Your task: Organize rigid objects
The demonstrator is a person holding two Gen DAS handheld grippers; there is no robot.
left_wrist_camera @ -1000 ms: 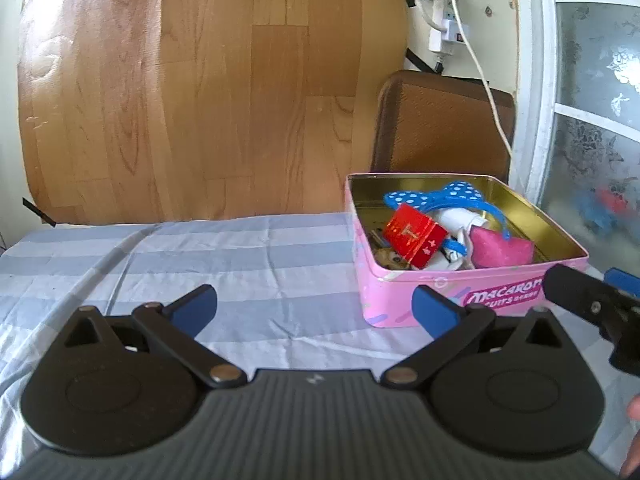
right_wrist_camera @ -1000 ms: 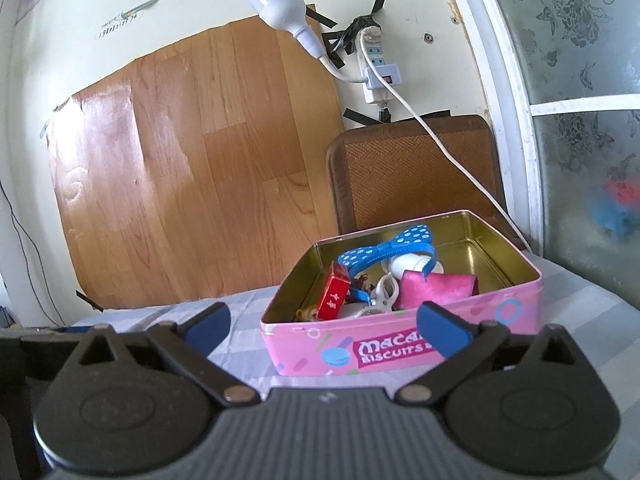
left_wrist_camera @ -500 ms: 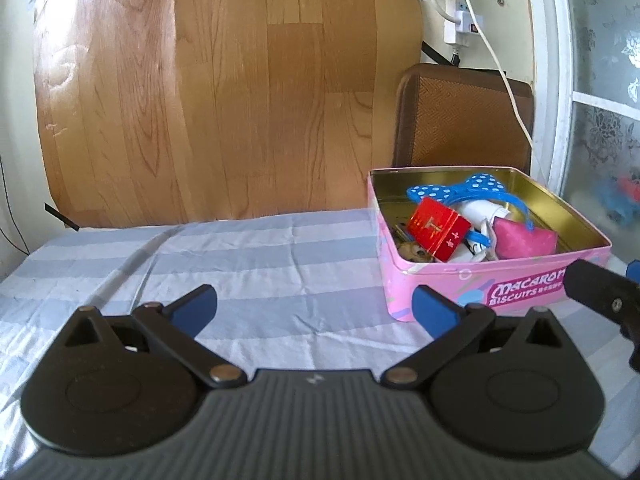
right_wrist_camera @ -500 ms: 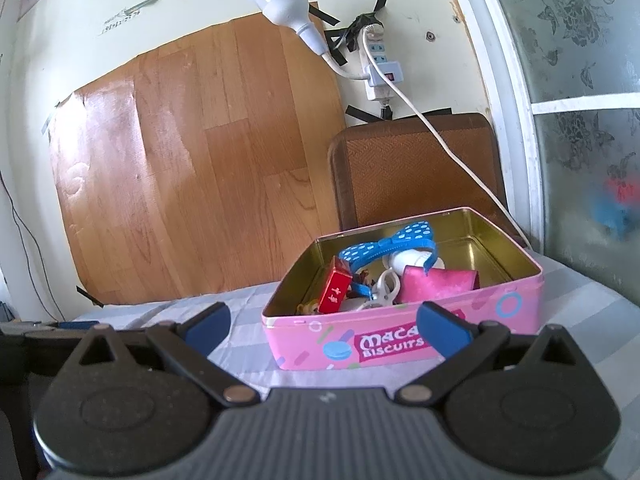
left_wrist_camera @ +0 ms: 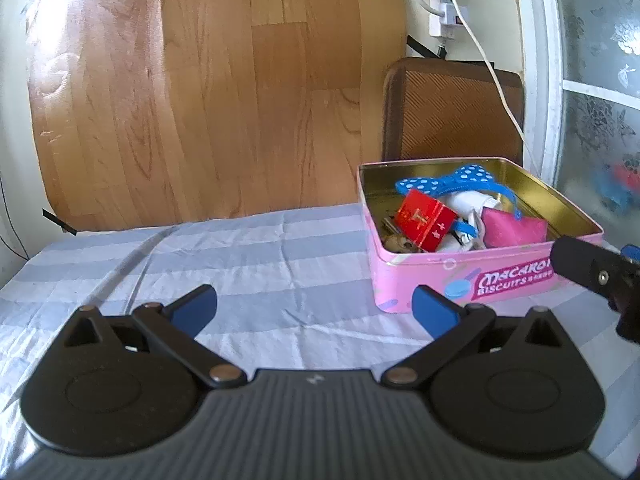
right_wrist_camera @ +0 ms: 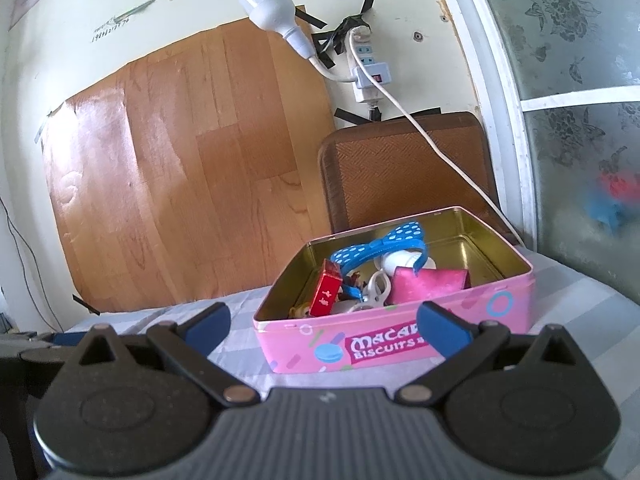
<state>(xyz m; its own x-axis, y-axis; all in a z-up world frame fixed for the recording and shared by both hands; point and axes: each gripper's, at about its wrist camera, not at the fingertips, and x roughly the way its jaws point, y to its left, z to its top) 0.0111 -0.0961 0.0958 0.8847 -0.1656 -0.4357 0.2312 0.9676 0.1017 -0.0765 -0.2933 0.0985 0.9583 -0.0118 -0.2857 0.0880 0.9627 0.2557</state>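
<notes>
A pink biscuit tin [left_wrist_camera: 420, 284] [right_wrist_camera: 400, 336] stands open on the striped cloth. Inside lie a red box [left_wrist_camera: 426, 222] [right_wrist_camera: 326, 294], a blue dotted bow headband [left_wrist_camera: 452, 180] [right_wrist_camera: 380, 242], a pink pouch [left_wrist_camera: 512, 230] [right_wrist_camera: 430, 284] and small white pieces. My left gripper [left_wrist_camera: 314, 308] is open and empty, low over the cloth to the left of the tin's front corner. My right gripper [right_wrist_camera: 324, 322] is open and empty too, straight in front of the tin. One black finger of the right gripper [left_wrist_camera: 588, 270] shows at the right edge of the left wrist view.
The striped cloth [left_wrist_camera: 240, 256] covers the table. A brown woven chair back [left_wrist_camera: 452, 112] stands behind the tin. A wood-pattern panel [left_wrist_camera: 200, 100] is on the wall. A white cable [right_wrist_camera: 440, 152] hangs from a power strip beside the window frame [right_wrist_camera: 500, 100].
The left wrist view has swung so the tin sits further right and a little lower. The right gripper has barely moved. Both grippers stay open.
</notes>
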